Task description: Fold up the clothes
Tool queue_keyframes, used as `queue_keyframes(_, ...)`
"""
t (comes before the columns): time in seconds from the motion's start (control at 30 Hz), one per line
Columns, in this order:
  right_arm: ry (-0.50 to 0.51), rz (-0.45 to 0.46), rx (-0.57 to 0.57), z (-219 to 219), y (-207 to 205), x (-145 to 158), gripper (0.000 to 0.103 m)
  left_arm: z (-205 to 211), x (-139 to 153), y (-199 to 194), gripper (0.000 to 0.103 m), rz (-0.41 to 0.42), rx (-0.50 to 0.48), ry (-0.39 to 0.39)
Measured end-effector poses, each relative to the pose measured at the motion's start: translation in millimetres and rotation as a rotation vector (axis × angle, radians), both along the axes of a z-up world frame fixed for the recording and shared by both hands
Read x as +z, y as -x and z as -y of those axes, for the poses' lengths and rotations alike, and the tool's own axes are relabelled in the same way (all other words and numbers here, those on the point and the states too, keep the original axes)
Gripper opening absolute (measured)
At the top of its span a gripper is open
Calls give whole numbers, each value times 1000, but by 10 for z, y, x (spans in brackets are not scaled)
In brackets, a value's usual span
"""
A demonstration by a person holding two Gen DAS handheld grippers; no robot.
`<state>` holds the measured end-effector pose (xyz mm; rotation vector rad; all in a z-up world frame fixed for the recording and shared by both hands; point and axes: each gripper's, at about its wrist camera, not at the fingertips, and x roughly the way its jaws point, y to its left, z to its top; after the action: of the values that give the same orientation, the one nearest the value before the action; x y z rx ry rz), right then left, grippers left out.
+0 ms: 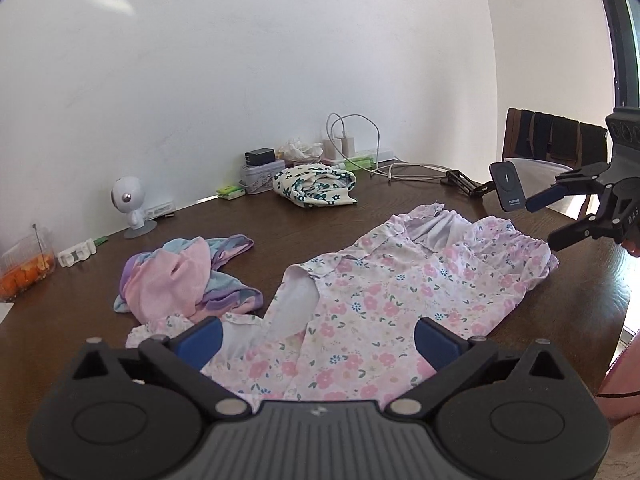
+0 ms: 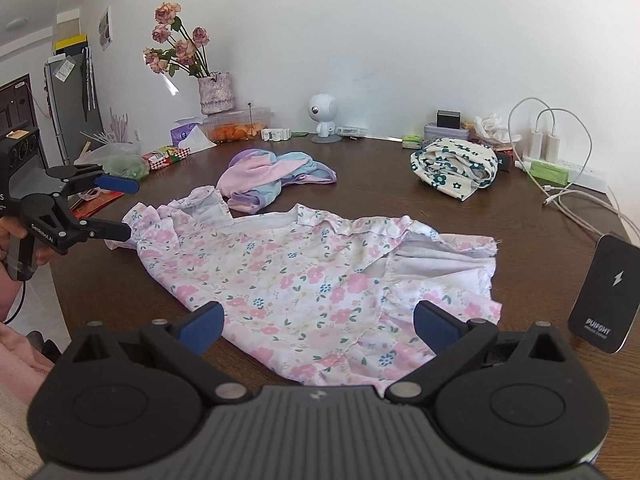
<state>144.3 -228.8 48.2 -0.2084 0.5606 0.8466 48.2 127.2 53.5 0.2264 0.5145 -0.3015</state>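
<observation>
Left gripper (image 1: pixel 318 338): jaws spread wide, gripping nothing, hanging low over the near hem of the pink floral dress (image 1: pixel 400 292).
Off its left finger: the pastel garment (image 1: pixel 188 276) sits in a crumpled heap, just beside the dress's ruffled sleeve.
Straight ahead: the dress lies spread flat on the brown table (image 1: pixel 280 232), front up, one sleeve opening gaping, neckline far from the fingers.
Farther ahead: the green-flowered garment (image 1: pixel 316 186) lies bundled near the wall, compact but loose; whether it counts as folded, I can't say.
Right gripper (image 2: pixel 318 330): also released, empty, poised above the dress's skirt edge, charger stand (image 2: pixel 604 312) just off its right finger.
Step in hand: by my read, lining up on the flattened dress for a fold.
Next move calls for: each gripper pinching a matching edge or sleeve, single layer clean, then carrying it across without dragging the cloth.
</observation>
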Motion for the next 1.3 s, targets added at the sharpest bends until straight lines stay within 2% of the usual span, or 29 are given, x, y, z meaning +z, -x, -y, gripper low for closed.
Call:
queue_keyframes(0.17,56,34,12,64,-174,226,103,150,280,-535,102,-55,-38,-42)
queue_keyframes(0.3,187,36,40,-130,-690,448,103,376,408,-1085,102,-130,-84,-90)
queue_keyframes(0.37,256,28,49,-245,-981,534,103,524,371,-1404,101,-178,-89,-153)
queue_keyframes(0.43,278,-41,51,-344,-1274,521,103,625,261,-1660,97,-220,-106,-218)
queue_keyframes(0.53,313,-116,71,-515,-1662,367,102,717,63,-2013,91,-284,-122,-278)
queue_keyframes(0.63,362,-160,136,-699,-1945,151,102,712,-141,-2273,82,-346,-145,-264)
queue_keyframes(0.87,443,-290,267,-903,-2304,-258,102,670,-362,-2549,80,-414,-253,-225)
queue_keyframes(0.97,460,-323,289,-912,-2408,-393,100,636,-436,-2637,71,-440,-268,-231)
queue_keyframes(1.03,458,-342,303,-913,-2463,-464,95,605,-487,-2692,66,-456,-269,-235)
queue_keyframes(1.17,438,-377,333,-908,-2517,-555,86,544,-517,-2756,65,-471,-289,-191)
queue_keyframes(1.27,427,-364,341,-900,-2511,-550,81,522,-524,-2782,63,-485,-305,-173)
queue_keyframes(1.3,428,-360,342,-899,-2504,-540,74,512,-525,-2792,62,-493,-308,-163)
